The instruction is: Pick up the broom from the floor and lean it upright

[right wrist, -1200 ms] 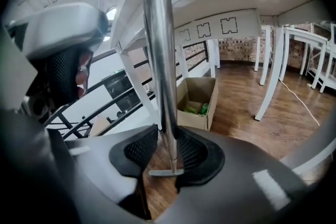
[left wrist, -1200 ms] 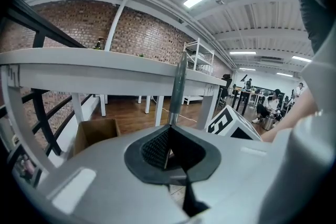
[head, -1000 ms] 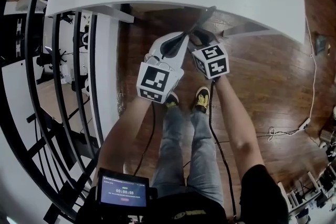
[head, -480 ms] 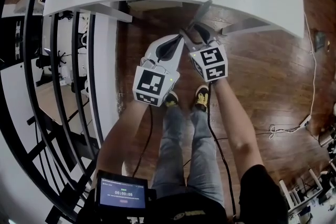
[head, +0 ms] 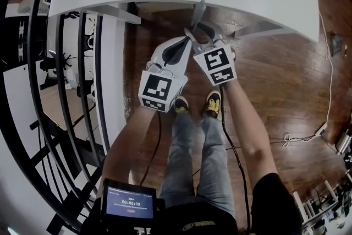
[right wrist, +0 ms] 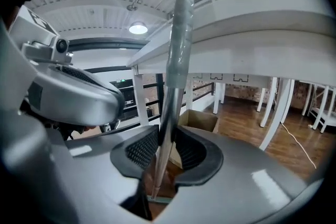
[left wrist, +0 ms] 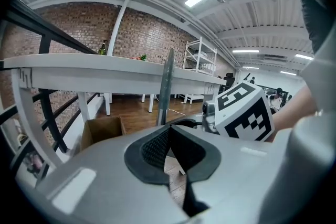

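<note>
Right tongs (right wrist: 163, 136) just closed onto broom handle (right wrist: 176, 71) near table edge (head: 247, 3).

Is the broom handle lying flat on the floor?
No, the broom handle stands almost upright, gripped between the jaws of the right tool.

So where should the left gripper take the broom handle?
I'd take the broom handle on its bare shaft, left gripper coming from the person's side, fingers either side of it. It is a thin round pole standing near upright, and the table lies beyond it.
</note>
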Available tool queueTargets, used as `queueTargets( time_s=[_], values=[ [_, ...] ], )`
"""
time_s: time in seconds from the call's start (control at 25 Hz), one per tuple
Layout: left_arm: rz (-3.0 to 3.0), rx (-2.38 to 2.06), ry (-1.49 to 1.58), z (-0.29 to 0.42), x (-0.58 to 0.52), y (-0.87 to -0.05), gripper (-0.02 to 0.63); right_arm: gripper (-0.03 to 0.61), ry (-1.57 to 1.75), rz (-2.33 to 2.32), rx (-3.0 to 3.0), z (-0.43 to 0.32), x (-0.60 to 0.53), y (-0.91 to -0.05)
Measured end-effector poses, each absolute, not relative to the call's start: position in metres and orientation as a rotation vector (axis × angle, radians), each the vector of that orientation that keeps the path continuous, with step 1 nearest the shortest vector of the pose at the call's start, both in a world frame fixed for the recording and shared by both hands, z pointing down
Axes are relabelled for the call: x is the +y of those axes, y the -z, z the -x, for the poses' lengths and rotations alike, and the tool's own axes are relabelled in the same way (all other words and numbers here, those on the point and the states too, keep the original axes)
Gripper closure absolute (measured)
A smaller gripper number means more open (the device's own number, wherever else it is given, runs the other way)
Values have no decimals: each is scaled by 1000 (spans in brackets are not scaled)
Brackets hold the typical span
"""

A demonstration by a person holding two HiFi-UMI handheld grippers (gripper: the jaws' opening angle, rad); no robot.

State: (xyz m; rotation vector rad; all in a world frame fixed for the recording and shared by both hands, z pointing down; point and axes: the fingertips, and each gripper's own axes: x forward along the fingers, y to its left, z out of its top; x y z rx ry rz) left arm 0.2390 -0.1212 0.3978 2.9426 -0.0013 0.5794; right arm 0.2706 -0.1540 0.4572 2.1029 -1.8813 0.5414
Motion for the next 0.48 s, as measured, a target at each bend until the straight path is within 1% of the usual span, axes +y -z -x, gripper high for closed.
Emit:
queueTargets(
  time_s=[0.24,0.28,0.36,0.48],
  values=[
    [-2936,-20,-579,-234,-125,-401,597,465,-548,-2098,-1870,-268,-159,-459],
    [-2928,-22,-580,-234,-125,-402,597,454,-556,-2096,-1877,-267,-160,-459],
    [-2918,-23,-577,-235,-125,-401,597,406,-566,-2089,-1898,-265,-161,-458],
    [-2915,-23,-581,-235,-126,-402,597,380,-591,-2117,-1934,-264,-158,-456]
  ],
)
